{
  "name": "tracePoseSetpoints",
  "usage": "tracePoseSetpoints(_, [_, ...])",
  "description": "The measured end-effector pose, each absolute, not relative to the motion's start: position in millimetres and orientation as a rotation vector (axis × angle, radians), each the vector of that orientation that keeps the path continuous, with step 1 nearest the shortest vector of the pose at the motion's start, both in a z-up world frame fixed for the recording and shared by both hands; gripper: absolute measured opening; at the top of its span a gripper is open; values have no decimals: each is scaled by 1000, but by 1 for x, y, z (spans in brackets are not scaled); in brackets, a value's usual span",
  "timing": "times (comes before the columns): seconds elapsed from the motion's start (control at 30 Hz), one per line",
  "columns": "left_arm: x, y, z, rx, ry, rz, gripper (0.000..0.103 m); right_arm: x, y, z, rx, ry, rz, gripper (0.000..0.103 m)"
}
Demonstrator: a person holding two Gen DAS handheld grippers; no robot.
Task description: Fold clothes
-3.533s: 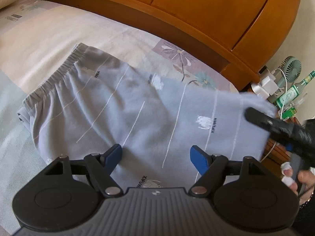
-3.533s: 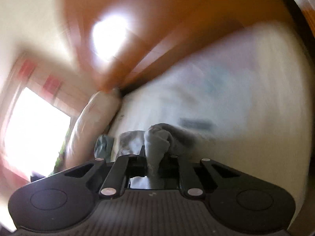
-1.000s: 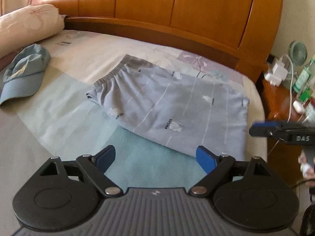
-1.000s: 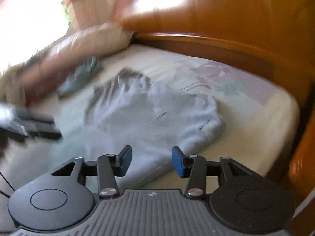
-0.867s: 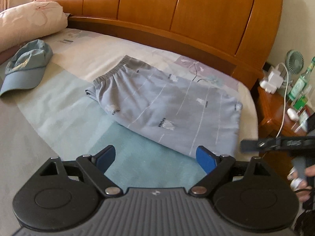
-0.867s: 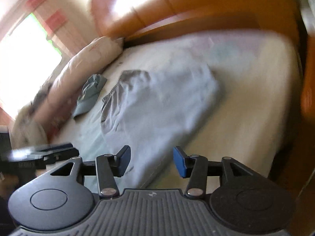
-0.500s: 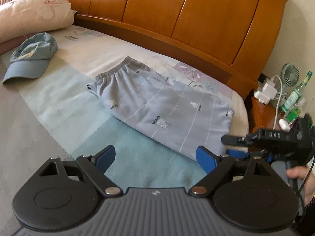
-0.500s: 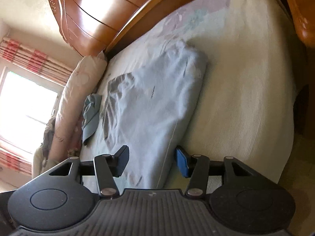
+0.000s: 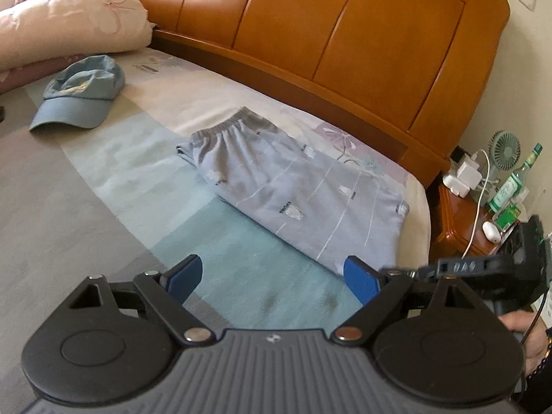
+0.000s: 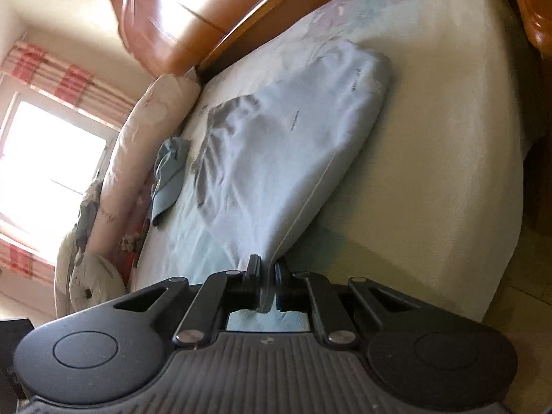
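Bed fills both views; sheet goes from grey to pale teal to cream with a floral print toward the head. Wooden headboard runs along the head edge.

Long pink pillow lies at the head edge, toward the far-side corner.

Grey patterned trousers, folded to a long rectangle, lie flat on the sheet near the headboard. Elastic waistband points toward the middle of the bed; the other end reaches the side edge by the nightstand.

Blue cap sits on the sheet just in front of the pillow, well apart from the trousers.

Wooden nightstand stands just off that side edge. On it: white chargers with a cable, a small green fan, a green bottle.

Left gripper: jaws spread wide, nothing between them. Hovers over the teal part of the sheet, clear of the trousers.

Right gripper: jaws have just been closing and now clench a corner of the trousers, at the end by the side edge. Fabric is pinched between the pads. Seen from the left wrist, the right gripper is at that same corner, with the person's hand behind it.
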State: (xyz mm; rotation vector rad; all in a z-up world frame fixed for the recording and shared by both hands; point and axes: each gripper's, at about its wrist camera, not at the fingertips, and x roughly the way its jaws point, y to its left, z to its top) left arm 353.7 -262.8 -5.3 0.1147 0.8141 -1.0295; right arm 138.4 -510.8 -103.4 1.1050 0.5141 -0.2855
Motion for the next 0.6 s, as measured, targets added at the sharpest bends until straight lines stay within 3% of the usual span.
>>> tracePoseSetpoints(0.13, [355, -258, -6, 124, 820, -1005, 89, 132, -508, -102, 1066, 588, -327, 13])
tracePoseSetpoints(0.23, [353, -259, -6, 163, 806, -988, 89, 130, -506, -71, 839, 580, -412, 28])
tracePoseSetpoints(0.3, [352, -261, -9, 187, 800, -973, 90, 136, -507, -56, 685, 555, -432, 45])
tracePoseSetpoints(0.37, [351, -264, -12, 202, 806, -950, 90, 149, -509, -48, 536, 547, -441, 53])
tracePoseSetpoints(0.47, [349, -264, -12, 233, 785, -903, 90, 179, -512, -56, 341, 620, -436, 58])
tracePoseSetpoints(0.6, [347, -259, -9, 255, 758, -855, 92, 207, -518, -49, 231, 609, -361, 57])
